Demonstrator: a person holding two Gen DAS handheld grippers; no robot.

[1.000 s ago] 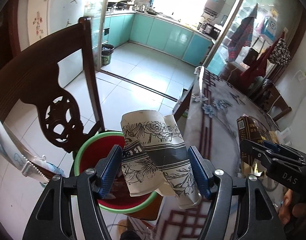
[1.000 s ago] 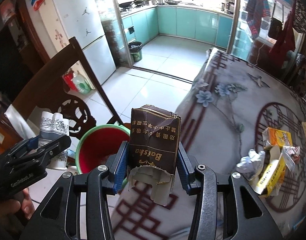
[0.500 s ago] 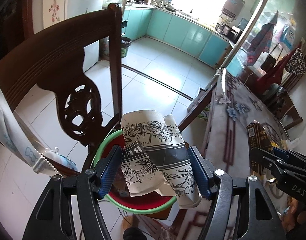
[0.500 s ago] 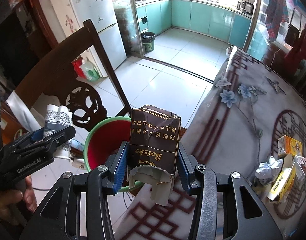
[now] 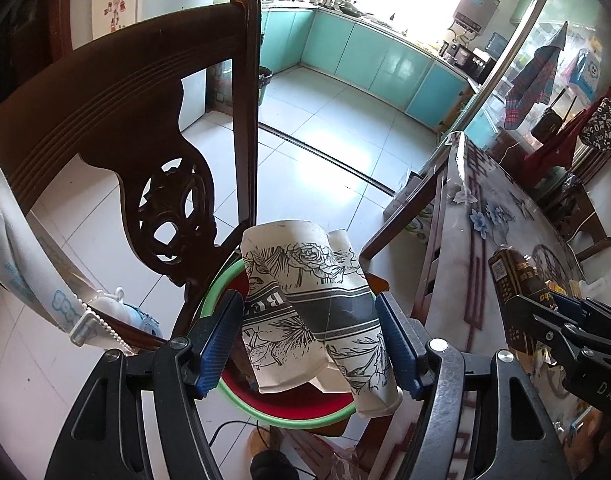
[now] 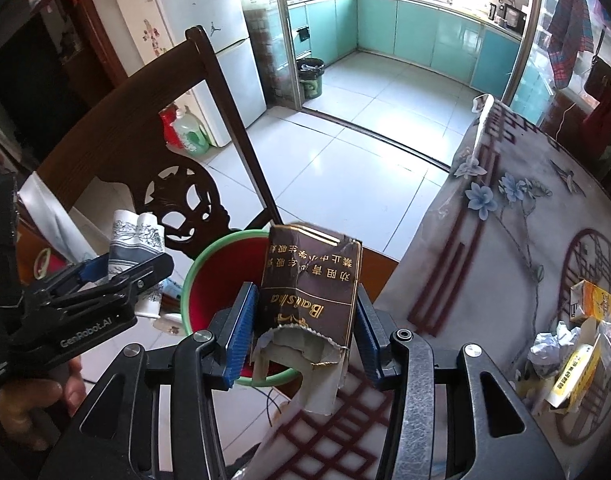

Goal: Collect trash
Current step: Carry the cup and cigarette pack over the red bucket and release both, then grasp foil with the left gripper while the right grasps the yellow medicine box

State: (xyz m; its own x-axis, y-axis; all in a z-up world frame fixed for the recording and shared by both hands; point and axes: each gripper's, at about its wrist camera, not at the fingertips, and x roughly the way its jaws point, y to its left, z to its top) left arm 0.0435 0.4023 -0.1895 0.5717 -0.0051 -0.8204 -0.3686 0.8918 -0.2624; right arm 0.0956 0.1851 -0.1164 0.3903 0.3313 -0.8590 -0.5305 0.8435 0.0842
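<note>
Bucket floor hidden behind crushed cups

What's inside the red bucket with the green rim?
Only the red bucket's bare inner wall shows. The brown packet and crushed paper cups, held in front, cover its bottom.

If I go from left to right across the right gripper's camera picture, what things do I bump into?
Left gripper holding crushed paper cups → red bin → brown cigarette pack in the right gripper → crumpled paper → yellow boxes.
</note>
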